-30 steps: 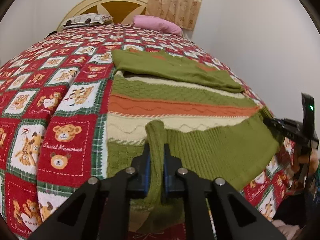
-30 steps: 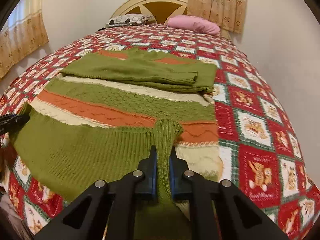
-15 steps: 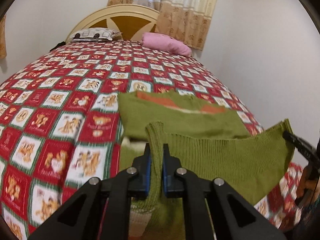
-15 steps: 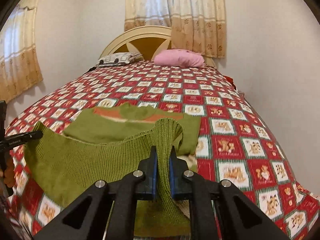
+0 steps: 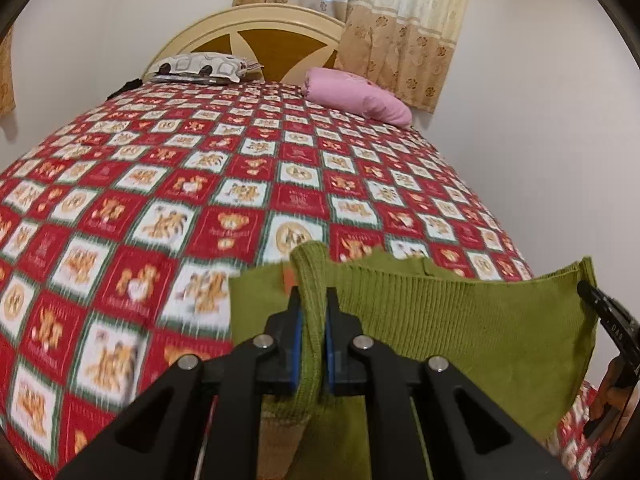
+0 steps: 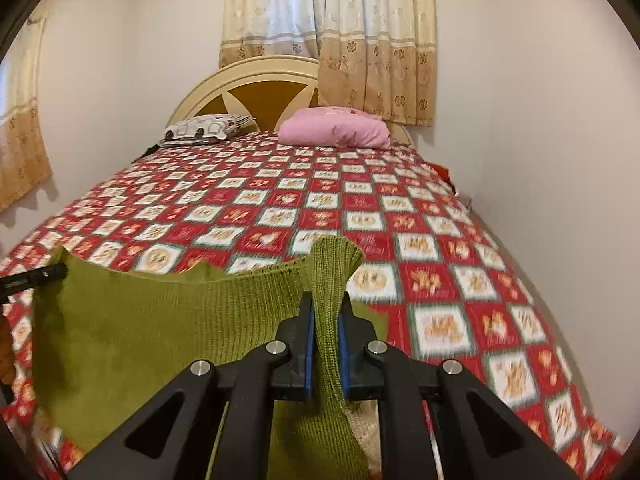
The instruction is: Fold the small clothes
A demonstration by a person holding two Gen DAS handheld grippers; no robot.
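Observation:
A green knit sweater (image 5: 460, 320) with orange and cream stripes hangs stretched between both grippers above the bed. My left gripper (image 5: 312, 300) is shut on one corner of its ribbed green hem, and that corner sticks up between the blue pads. The same hem (image 6: 160, 320) spans the lower left of the right wrist view, where my right gripper (image 6: 326, 312) is shut on its other corner. The tip of the right gripper (image 5: 600, 304) shows at the far right of the left wrist view. The left gripper's tip (image 6: 40, 276) shows at the far left of the right wrist view. Most of the sweater is hidden behind the lifted hem.
The bed carries a red, white and green teddy-bear quilt (image 5: 200, 184). A pink pillow (image 5: 356, 96) and a patterned pillow (image 5: 200, 66) lie by the cream headboard (image 5: 260, 28). Curtains (image 6: 328, 40) hang behind it. A white wall (image 6: 540, 160) runs close along the bed's right side.
Both grippers have lifted the sweater's hem off the quilt and carried it toward the headboard, so the hem now covers the striped body and folded sleeves seen earlier.

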